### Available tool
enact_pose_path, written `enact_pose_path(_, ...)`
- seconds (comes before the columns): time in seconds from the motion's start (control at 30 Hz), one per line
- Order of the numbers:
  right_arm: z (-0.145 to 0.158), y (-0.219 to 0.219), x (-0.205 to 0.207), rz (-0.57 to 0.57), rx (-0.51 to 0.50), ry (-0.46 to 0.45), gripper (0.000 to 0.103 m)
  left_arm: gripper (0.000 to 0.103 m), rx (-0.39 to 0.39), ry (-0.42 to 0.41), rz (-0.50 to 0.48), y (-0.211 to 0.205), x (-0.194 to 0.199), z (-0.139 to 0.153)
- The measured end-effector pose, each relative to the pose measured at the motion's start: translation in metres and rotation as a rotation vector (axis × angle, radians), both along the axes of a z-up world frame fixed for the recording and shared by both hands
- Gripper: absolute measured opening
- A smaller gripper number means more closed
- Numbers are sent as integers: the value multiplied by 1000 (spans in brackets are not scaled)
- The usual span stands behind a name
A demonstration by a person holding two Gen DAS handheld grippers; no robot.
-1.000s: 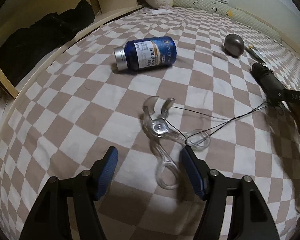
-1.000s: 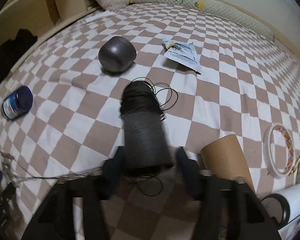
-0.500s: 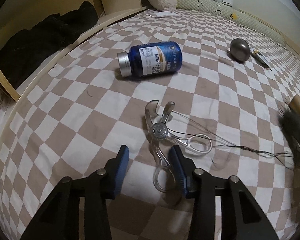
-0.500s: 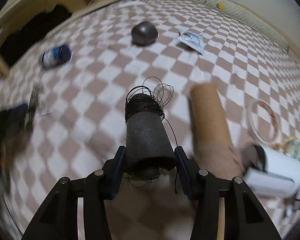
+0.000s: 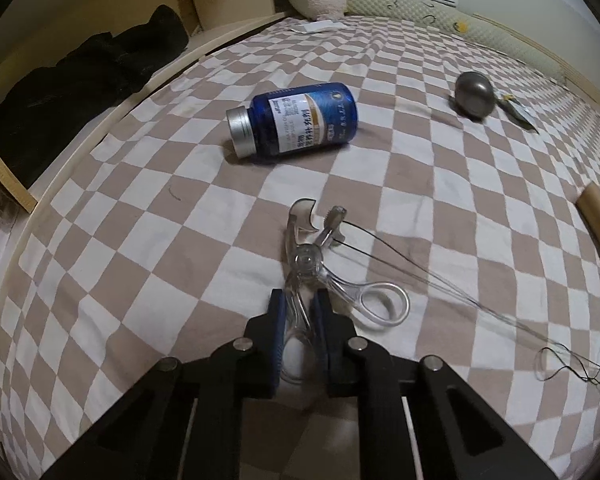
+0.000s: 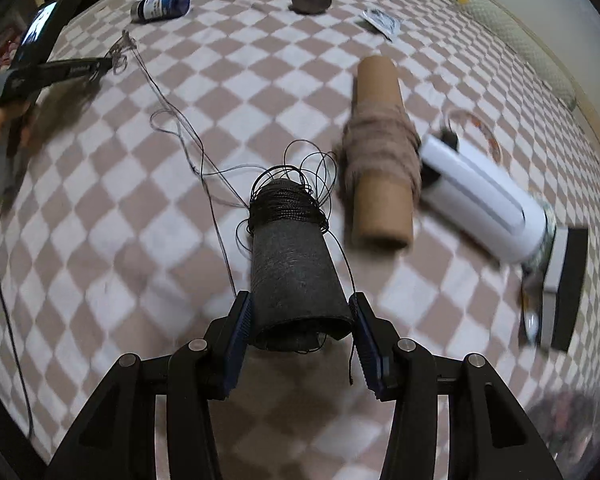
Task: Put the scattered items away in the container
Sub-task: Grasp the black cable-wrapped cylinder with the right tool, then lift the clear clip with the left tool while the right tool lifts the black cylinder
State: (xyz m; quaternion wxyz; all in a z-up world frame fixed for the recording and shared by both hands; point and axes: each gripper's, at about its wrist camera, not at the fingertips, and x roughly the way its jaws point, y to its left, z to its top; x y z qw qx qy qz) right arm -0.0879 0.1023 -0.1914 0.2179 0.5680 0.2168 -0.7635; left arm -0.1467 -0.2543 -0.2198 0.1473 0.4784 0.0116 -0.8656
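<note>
Scattered items lie across the checked bedspread [image 5: 148, 240]; a blue pill bottle [image 5: 296, 124] rests on its side toward the far part of the bed, silver cap pointing at the left edge, and a grey egg-shaped object [image 5: 474, 95] sits well apart from it nearer the far right, with a small foil packet [image 6: 382, 23] just beside it; dark clothing [image 5: 80, 92] is heaped on the wooden ledge along the left edge; in the right wrist view a cardboard tube wound with tan yarn [image 6: 380, 152] lies to the right of the black spool, touching a white cylindrical device [image 6: 484, 196], with a ring-shaped hoop [image 6: 476, 132] behind them; the container itself cannot be made out; loose black thread [image 5: 440, 280] runs from the clear plastic scissors [image 5: 320, 272] across the bedspread toward the right edge, tangling the 2 items together; the left gripper [image 5: 300, 320] is closed tight on 1 handle loop of the scissors, the other loop lying free to its right and the blades pointing away toward the bottle; the right gripper [image 6: 300, 320] clamps the wide base of the black thread spool [image 6: 292, 256], its wound end pointing forward and above the bedspread; the left gripper is low and nearly level with the bed.
</note>
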Motion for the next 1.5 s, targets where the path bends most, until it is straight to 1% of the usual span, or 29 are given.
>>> enact_pose_path(0.13, 2, 14, 12, -33, -14, -10, 49, 14, 34, 0, -36, 5, 12, 4)
enact_pose_path(0.23, 6, 23, 18, -58, -32, -12, 49, 14, 60, 16, -66, 12, 24, 14)
enact_pose_path(0.33, 14, 31, 24, -68, -41, -4, 49, 9, 77, 35, -103, 21, 35, 26)
enact_pose_path(0.4, 21, 37, 27, -72, -48, 5, 49, 9, 99, 37, -124, 28, 41, 32)
enact_pose_path(0.5, 39, 57, 35, -80, -62, 19, 49, 9, 100, 26, -165, 41, 50, 34)
enact_pose_path(0.67, 49, 59, 45, -81, -75, 31, 49, 9, 122, 7, -233, 60, 67, 37)
enact_pose_path(0.73, 50, 64, 51, -87, -77, 34, 49, 9, 119, -1, -265, 68, 77, 37)
enact_pose_path(0.8, 49, 59, 51, -101, -80, 33, 49, 9, 116, -10, -293, 74, 86, 37)
enact_pose_path(0.87, 38, 42, 57, -114, -78, 32, 49, 9, 122, -19, -317, 80, 97, 37)
enact_pose_path(1.03, 38, 53, 64, -116, -56, 41, 49, 9, 139, -19, -345, 88, 115, 46)
enact_pose_path(1.1, 41, 56, 70, -114, -50, 49, 49, 6, 142, -9, -352, 91, 122, 53)
enact_pose_path(1.13, 43, 58, 71, -116, -53, 52, 49, 1, 143, -2, -355, 93, 125, 57)
enact_pose_path(1.3, 53, 68, 76, -136, -70, 64, 49, 1, 129, 14, -359, 99, 134, 69)
enact_pose_path(1.43, 53, 74, 83, -143, -67, 60, 49, 1, 95, -16, -356, 99, 136, 63)
enact_pose_path(1.5, 50, 75, 85, -138, -58, 53, 49, 1, 92, -41, -345, 94, 137, 56)
